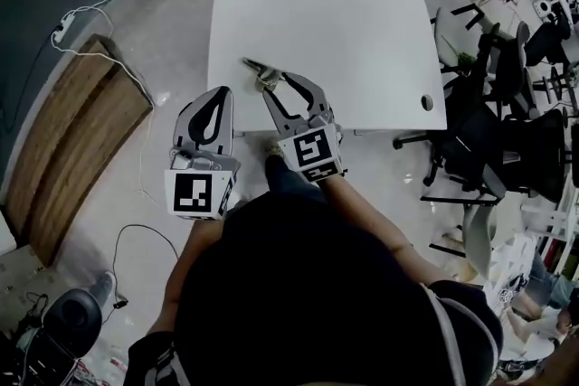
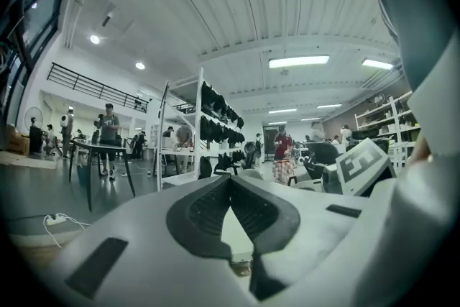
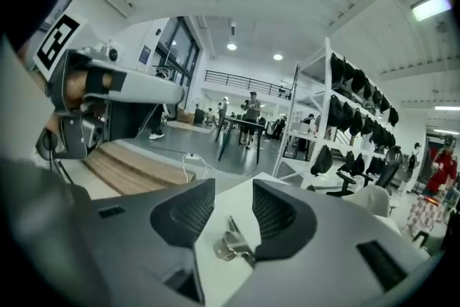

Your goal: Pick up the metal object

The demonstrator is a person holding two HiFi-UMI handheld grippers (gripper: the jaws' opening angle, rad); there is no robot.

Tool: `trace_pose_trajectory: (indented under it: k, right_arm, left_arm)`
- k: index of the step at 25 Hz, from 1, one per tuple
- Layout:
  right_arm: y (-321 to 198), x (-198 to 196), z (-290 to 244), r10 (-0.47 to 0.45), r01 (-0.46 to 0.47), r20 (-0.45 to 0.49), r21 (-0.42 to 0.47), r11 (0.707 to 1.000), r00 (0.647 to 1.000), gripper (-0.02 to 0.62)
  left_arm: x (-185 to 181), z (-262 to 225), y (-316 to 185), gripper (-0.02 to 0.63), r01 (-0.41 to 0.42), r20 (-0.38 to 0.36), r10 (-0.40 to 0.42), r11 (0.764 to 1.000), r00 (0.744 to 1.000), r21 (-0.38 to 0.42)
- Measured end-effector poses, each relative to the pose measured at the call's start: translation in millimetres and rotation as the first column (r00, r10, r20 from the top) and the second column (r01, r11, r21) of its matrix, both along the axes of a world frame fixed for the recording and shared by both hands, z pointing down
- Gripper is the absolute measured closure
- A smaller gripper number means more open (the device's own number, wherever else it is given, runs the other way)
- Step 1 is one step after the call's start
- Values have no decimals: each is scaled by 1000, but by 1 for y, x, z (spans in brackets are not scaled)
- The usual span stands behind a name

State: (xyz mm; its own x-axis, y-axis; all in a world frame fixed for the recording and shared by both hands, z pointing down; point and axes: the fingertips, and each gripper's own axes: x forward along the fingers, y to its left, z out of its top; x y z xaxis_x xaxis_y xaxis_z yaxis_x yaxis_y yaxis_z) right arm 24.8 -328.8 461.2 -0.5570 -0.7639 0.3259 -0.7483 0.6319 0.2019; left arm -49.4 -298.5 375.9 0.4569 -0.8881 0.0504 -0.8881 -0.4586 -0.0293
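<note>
right gripper [image 3: 233, 203] jaws apart, straddling the metal object [image 3: 231, 244] | object lies on the white table [image 1: 353, 23] close to its near edge | left gripper [image 2: 230, 182] jaws together, empty, at near left corner | bare tabletop stretches far and right

I see a shiny, silvery metal object [image 3: 231, 244] on a smooth, matt white table [image 1: 362, 23]. My right gripper [image 3: 233, 208] looks like matt grey plastic, its pads [image 3: 183, 212] dark and ribbed. A grained wooden board [image 1: 77, 136] lies on the glossy floor [image 1: 176, 14].
</note>
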Motion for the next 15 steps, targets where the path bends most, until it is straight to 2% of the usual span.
trace_pose_trajectory:
  k: [6, 10, 15]
  right_arm:
    - [-36, -11, 64, -173, 161, -129, -101, 982, 976, 433]
    - [-47, -12, 96, -234, 201, -192, -178, 963, 953, 433]
    - [-52, -17, 127, -296, 232, -260, -251, 940, 919, 433]
  left_arm:
    - [-1, 27, -42, 583, 91, 15, -91, 995, 996, -47]
    - [-1, 42, -61, 583, 123, 27, -121, 989, 992, -78]
    - [0, 61, -72, 582, 123, 48, -118, 985, 992, -121]
